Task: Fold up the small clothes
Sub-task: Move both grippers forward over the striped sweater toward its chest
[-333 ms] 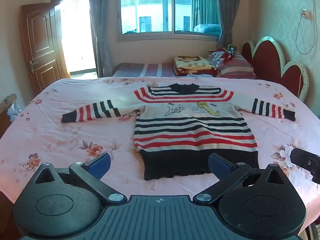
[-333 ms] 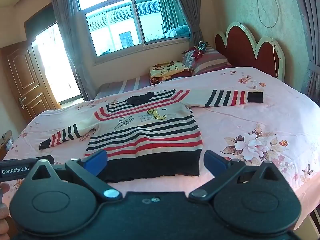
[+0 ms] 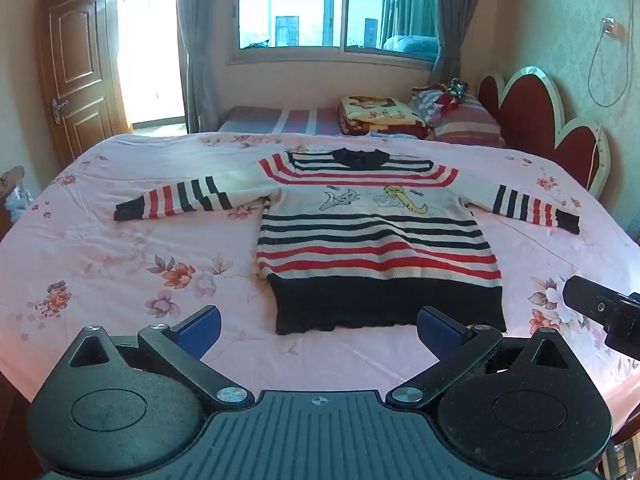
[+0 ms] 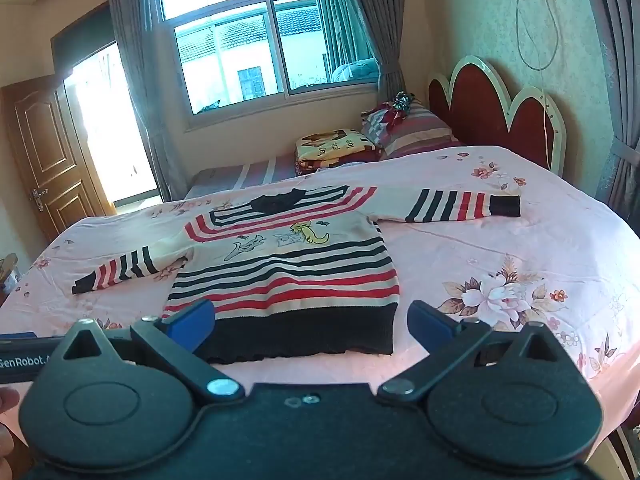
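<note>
Jaws spread wide and empty on both grippers, above the near edge of the bed (image 3: 80, 240).

Straight ahead the sweater (image 3: 376, 240) lies flat, hem nearest, collar farthest, sleeves out sideways; left gripper (image 3: 318, 326) faces its hem, right gripper (image 4: 310, 322) its right hem corner, neither touching.

1. Left gripper (image 3: 319, 325): jaws spread wide, nothing between the blue pads (image 3: 206, 322), held level and pointing forward.
2. Right gripper (image 4: 311, 320): jaws equally wide apart, nothing gripped, tilted slightly, its tip visible at the right edge of the left wrist view.
3. Both side by side, apart.
</note>
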Demonstrator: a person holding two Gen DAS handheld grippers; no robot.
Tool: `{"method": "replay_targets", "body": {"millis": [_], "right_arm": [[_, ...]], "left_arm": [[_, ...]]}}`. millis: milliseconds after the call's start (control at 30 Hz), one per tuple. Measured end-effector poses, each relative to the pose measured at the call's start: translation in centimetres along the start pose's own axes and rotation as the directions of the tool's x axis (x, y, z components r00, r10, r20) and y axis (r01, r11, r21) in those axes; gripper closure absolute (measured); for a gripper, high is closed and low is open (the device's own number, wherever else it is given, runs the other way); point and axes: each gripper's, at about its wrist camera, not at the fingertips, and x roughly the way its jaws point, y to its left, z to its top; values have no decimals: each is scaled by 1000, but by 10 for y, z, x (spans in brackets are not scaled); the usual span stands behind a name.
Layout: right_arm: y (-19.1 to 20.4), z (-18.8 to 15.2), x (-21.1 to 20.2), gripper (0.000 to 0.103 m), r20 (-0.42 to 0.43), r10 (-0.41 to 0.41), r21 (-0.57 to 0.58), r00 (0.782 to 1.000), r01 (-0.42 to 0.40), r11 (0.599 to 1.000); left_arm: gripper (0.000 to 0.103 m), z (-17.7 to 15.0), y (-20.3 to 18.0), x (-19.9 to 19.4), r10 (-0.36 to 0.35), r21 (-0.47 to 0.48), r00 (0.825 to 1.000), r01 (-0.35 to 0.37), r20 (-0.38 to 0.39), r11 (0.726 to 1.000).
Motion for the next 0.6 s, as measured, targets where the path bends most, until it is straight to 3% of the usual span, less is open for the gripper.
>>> {"method": "replay_targets", "body": {"millis": [267, 600], "right_arm": [[-3, 5, 5, 1, -17, 22, -12, 1000, -23, 1000], [-13, 6, 4, 1, -14, -5, 3, 1000, 5, 1000]], "left_arm": [[0, 4, -4, 1, 10, 26, 1000, -10, 2, 1000], [0, 1, -9, 9, 1, 23, 1000, -1, -15, 1000]]}}
